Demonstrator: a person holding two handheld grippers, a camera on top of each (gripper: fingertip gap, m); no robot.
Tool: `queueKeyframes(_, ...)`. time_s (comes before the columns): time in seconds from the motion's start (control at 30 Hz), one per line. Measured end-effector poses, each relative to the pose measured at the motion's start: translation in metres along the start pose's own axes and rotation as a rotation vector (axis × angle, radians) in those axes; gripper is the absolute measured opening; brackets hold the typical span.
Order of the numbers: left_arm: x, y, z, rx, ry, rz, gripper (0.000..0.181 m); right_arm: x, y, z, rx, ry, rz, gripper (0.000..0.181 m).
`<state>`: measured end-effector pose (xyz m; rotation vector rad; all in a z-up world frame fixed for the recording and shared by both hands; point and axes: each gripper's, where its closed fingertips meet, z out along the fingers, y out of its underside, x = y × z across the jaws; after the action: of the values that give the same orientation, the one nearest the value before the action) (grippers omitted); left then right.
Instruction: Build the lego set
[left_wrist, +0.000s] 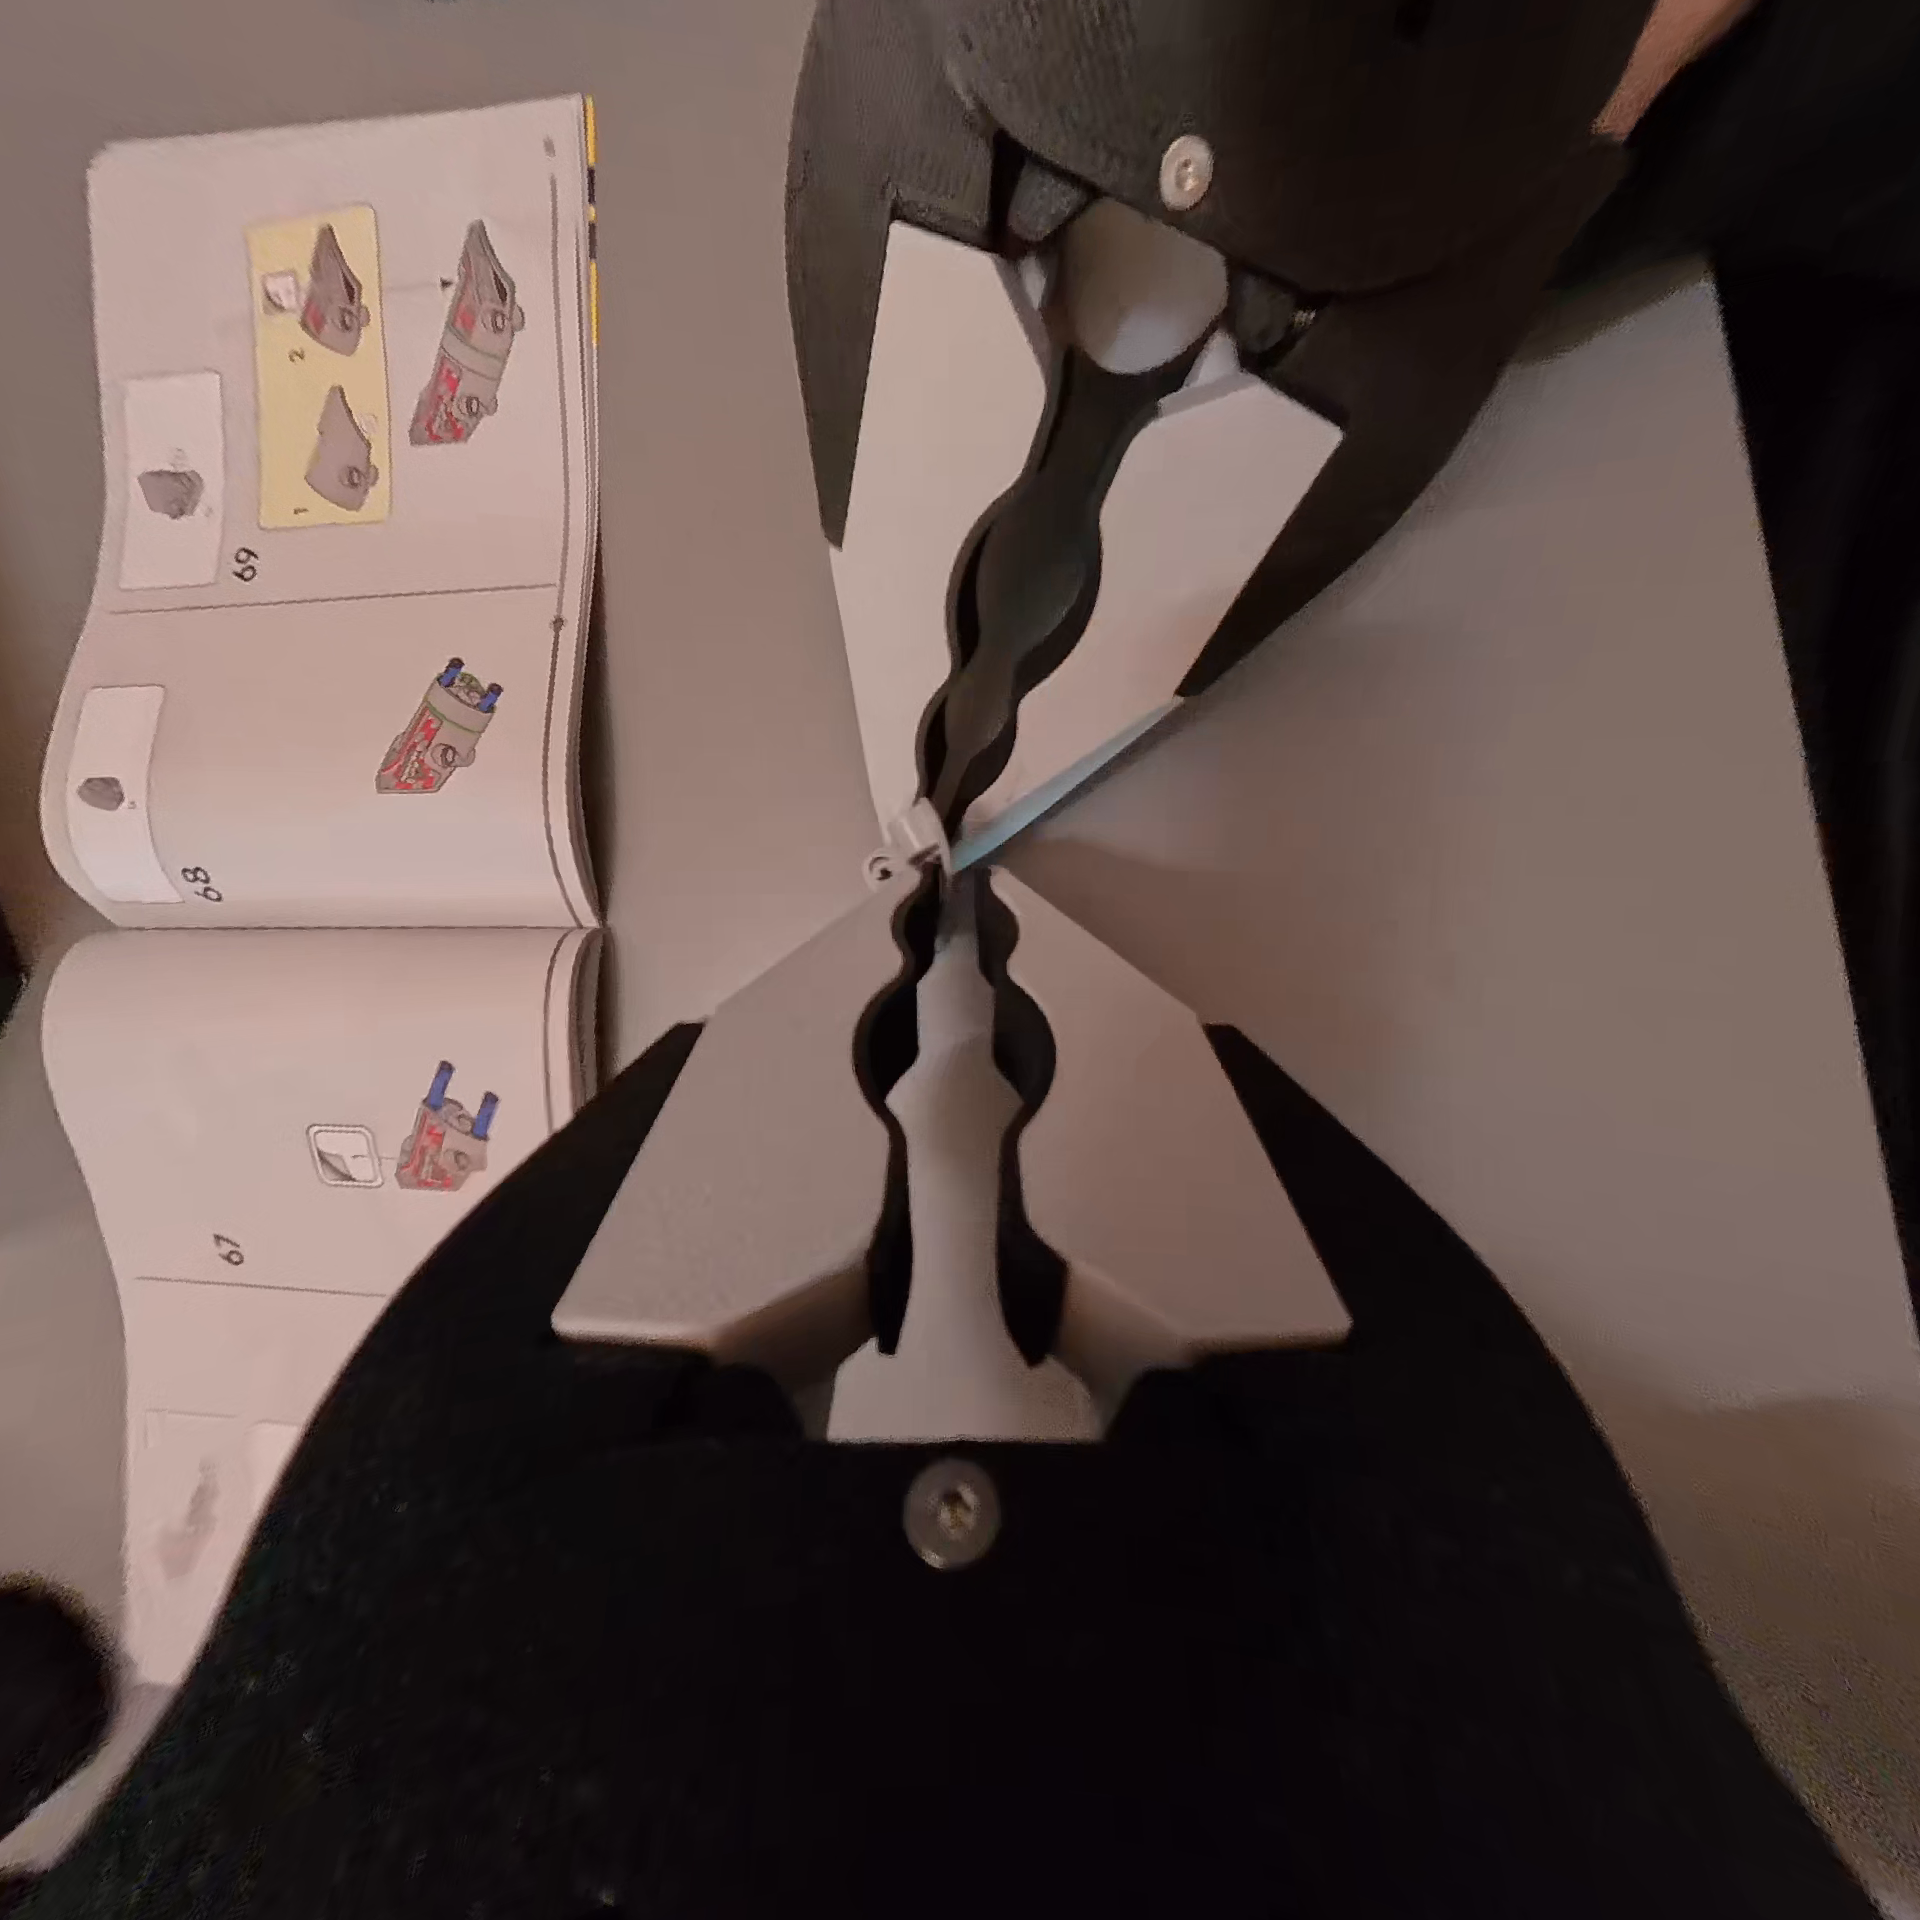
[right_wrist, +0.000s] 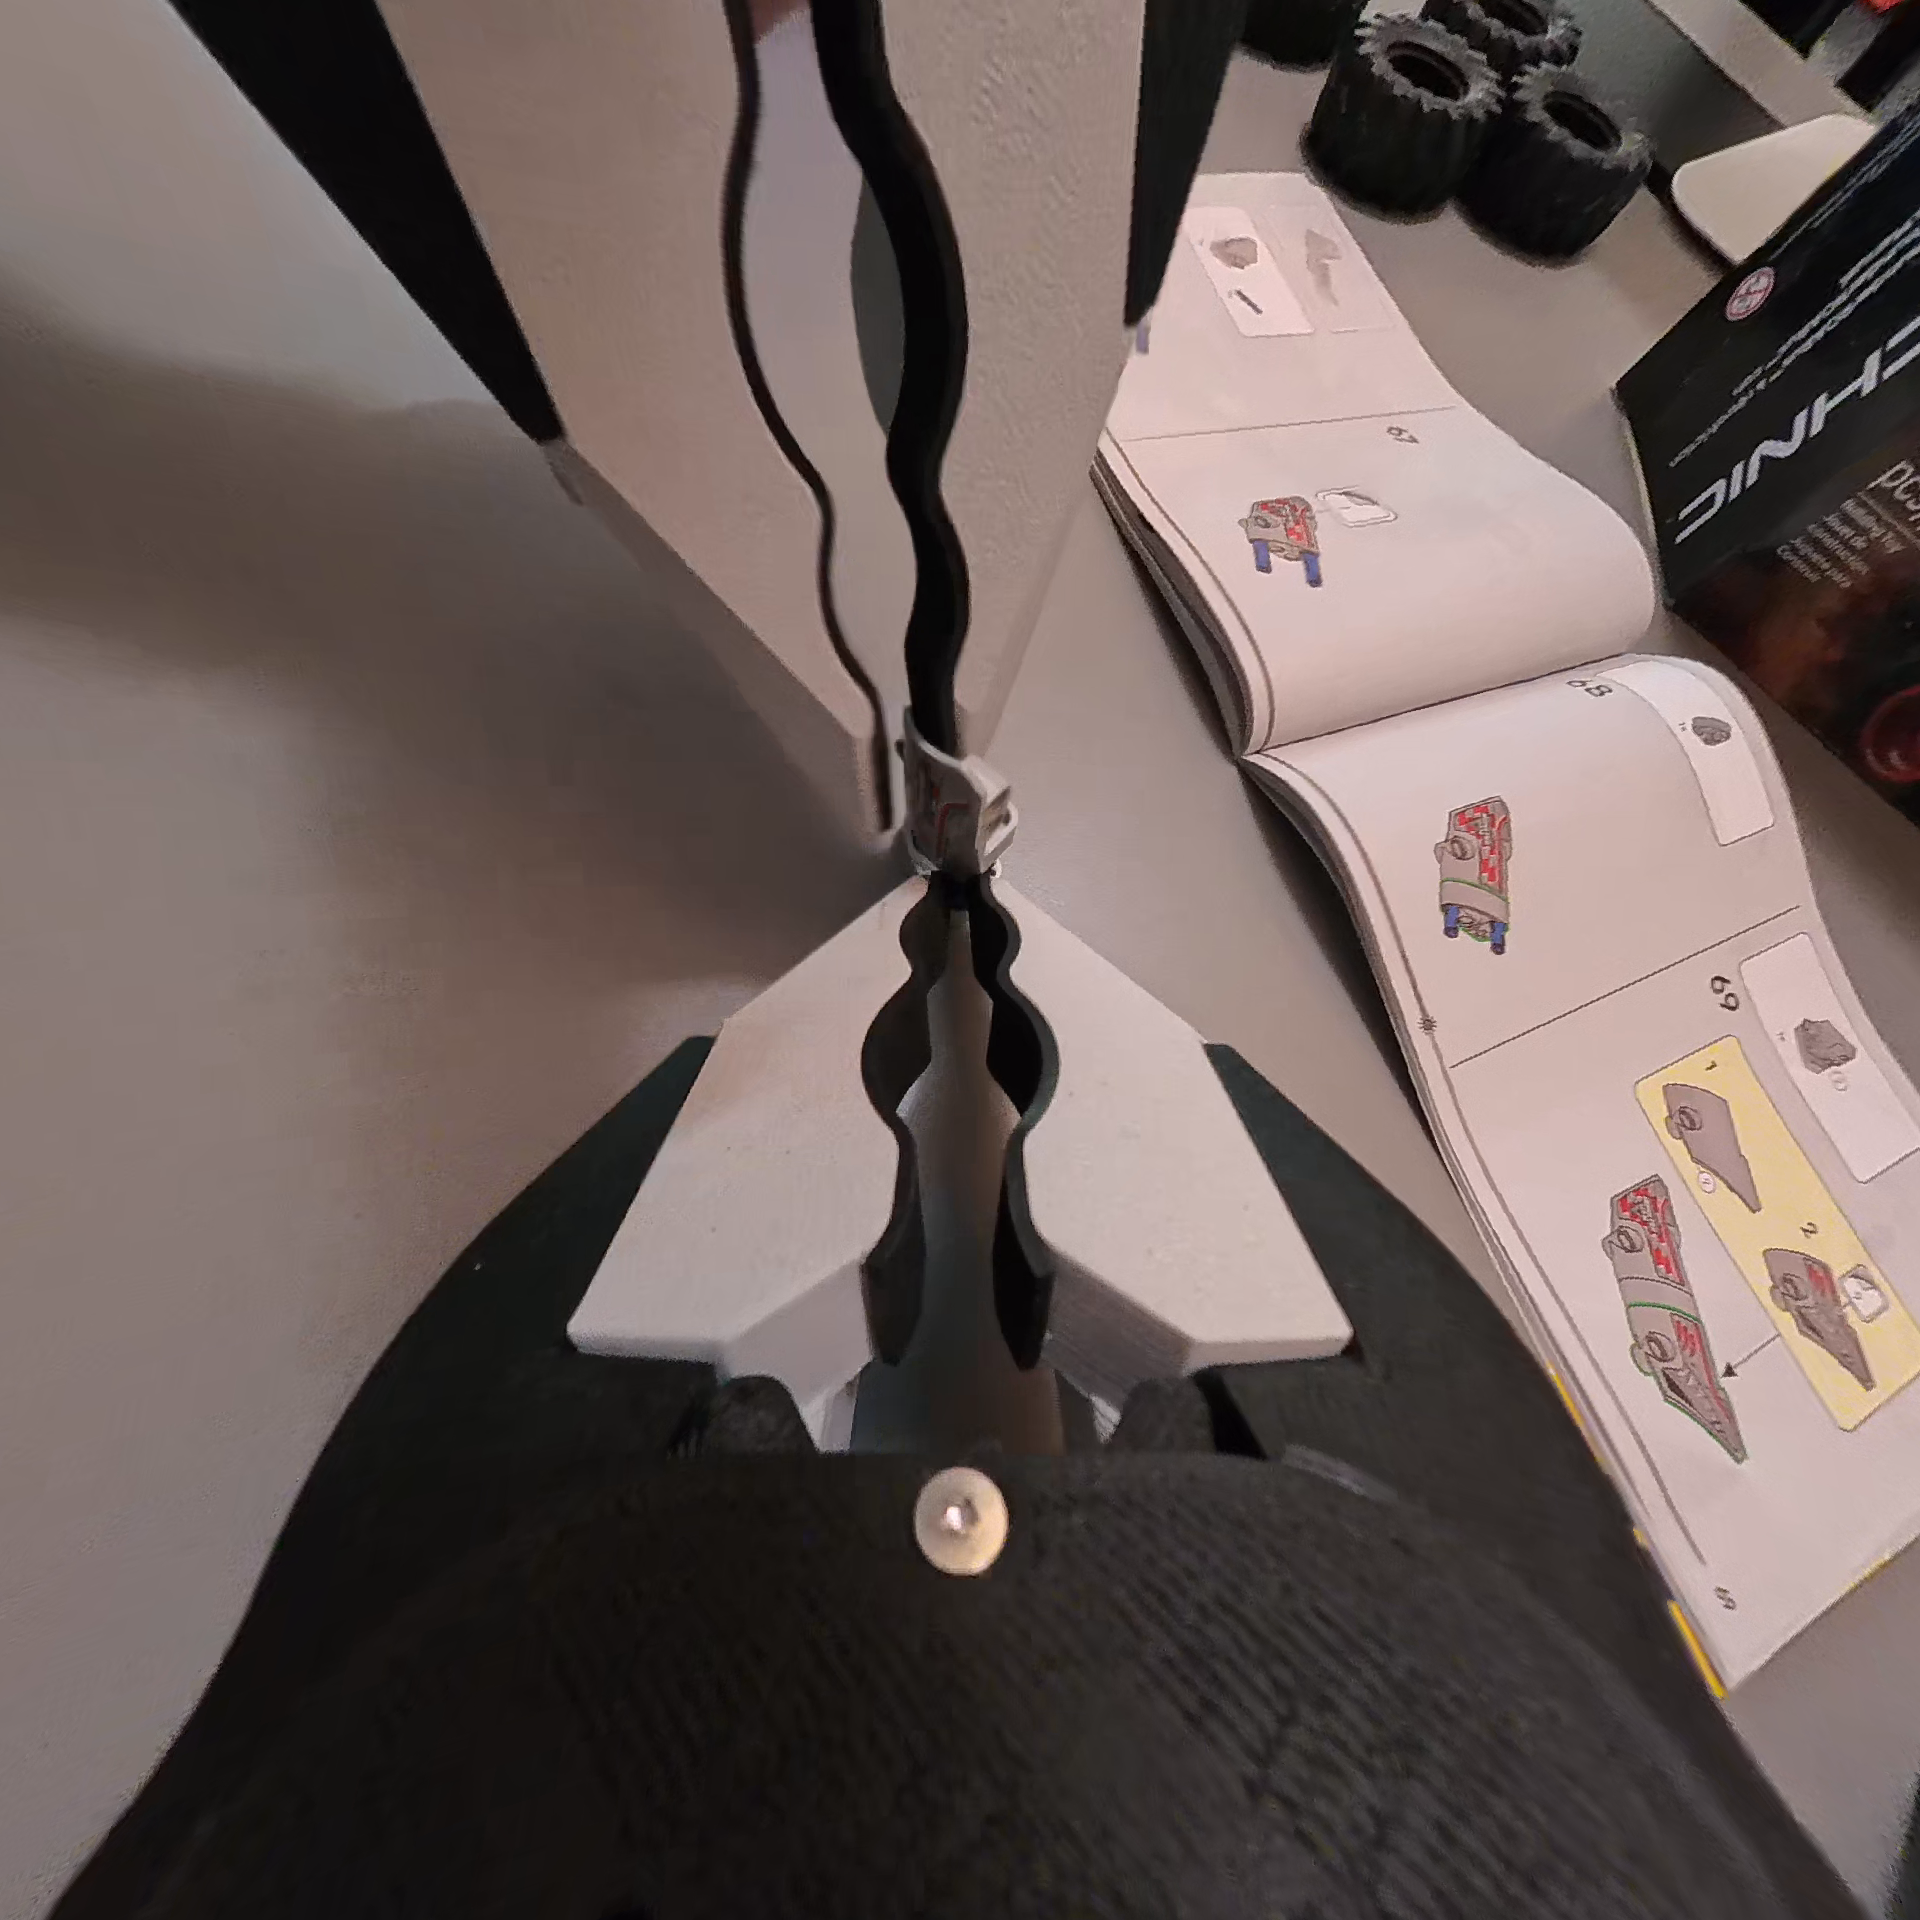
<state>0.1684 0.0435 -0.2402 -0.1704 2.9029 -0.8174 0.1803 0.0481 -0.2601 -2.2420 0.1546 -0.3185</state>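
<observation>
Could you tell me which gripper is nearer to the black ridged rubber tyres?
Left. The left gripper reaches from the side where the black ridged rubber tyres stand; the right gripper faces it, farther off.

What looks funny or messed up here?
Nothing is broken or spilled. The only curious bit: the left gripper and right gripper meet tip to tip, seemingly pinching one small grey piece between them above the table. The booklet lies open, pages curling.

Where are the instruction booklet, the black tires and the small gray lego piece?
Instruction booklet (left_wrist: 343, 582): left wrist view, open page.
Black tires (right_wrist: 1475, 125): right wrist view, tread.
Gray lego piece (right_wrist: 951, 800): right wrist view, its middle.
</observation>
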Motion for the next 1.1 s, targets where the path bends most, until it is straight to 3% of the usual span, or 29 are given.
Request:
queueKeyframes(0.1, 0.007, -0.004, -0.008, 0.142, -0.001, -0.079, 0.029, 0.0, 0.0, 0.0, 0.003, 0.052, -0.069, 0.003)
queueKeyframes(0.23, 0.016, 0.0, -0.018, 0.329, 0.085, -0.256, 0.035, -0.001, -0.001, -0.001, 0.015, 0.109, -0.19, 0.003)
queueKeyframes(0.4, 0.006, 0.018, -0.016, 0.371, 0.197, -0.522, 0.044, -0.001, -0.001, -0.001, 0.04, 0.183, -0.363, 0.003)
queueKeyframes(0.5, -0.007, 0.018, -0.016, 0.391, 0.223, -0.618, 0.037, -0.001, -0.001, -0.002, 0.05, 0.207, -0.422, 0.003)
queueKeyframes(0.63, -0.015, 0.023, -0.001, 0.312, 0.211, -0.622, 0.037, -0.002, -0.001, -0.004, 0.063, 0.218, -0.466, 0.003)
queueKeyframes(0.97, 0.004, 0.003, 0.006, 0.402, 0.344, -0.532, 0.037, -0.011, 0.004, -0.013, 0.114, 0.222, -0.683, 0.003)
queueKeyframes(1.1, 0.007, 0.003, 0.013, 0.352, 0.279, -0.493, 0.043, -0.016, 0.009, -0.016, 0.091, 0.177, -0.737, 0.008)
